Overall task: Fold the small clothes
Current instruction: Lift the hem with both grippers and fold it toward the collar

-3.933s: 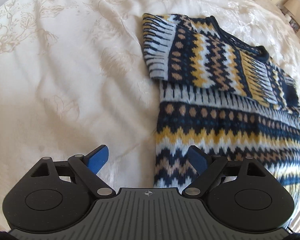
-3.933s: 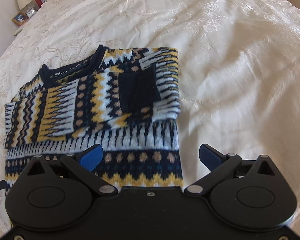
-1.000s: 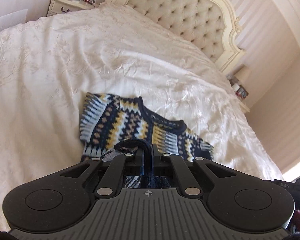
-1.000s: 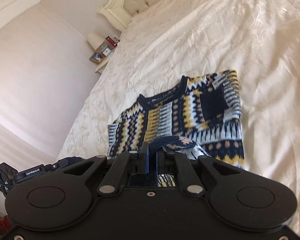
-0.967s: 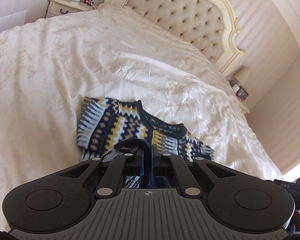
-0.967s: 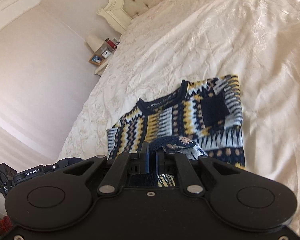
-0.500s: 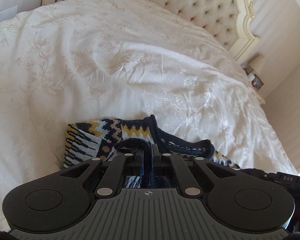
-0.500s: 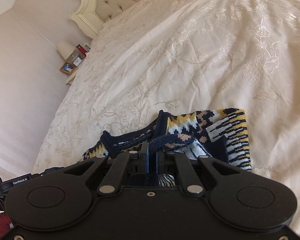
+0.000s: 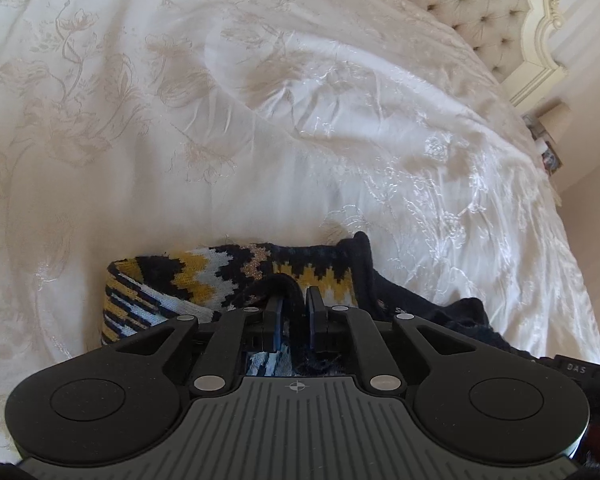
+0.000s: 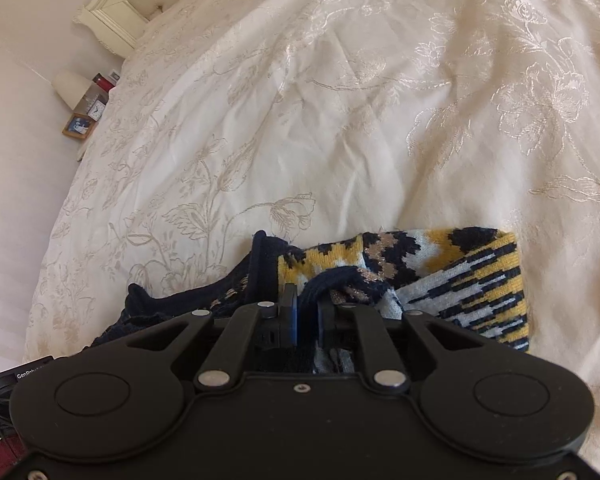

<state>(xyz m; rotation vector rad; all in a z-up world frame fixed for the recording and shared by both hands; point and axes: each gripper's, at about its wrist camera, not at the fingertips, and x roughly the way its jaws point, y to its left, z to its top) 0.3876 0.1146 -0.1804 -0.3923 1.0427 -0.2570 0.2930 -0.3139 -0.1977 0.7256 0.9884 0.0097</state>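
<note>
Left wrist view: left gripper [image 9: 294, 312] fingers are clamping a dark knit fold of the patterned sweater [image 9: 204, 276], the rest of the garment bunching just ahead of and to the left of the fingers on the white embroidered bedspread [image 9: 180, 120]. Right wrist view: right gripper [image 10: 306, 308] fingers are pinching another navy fold of the sweater [image 10: 460, 276], striped yellow part lying to their right, navy neckline [image 10: 260, 268] just left. Headboard [image 9: 500, 12] is sitting far beyond the fingers.

A cream bedspread [image 9: 260, 128] with a floral pattern covers the bed. A tufted headboard [image 9: 480, 12] stands against a pale wall [image 10: 16, 168]. Lamp [image 10: 71, 90] and clock [image 10: 96, 109] sit at the bedside.
</note>
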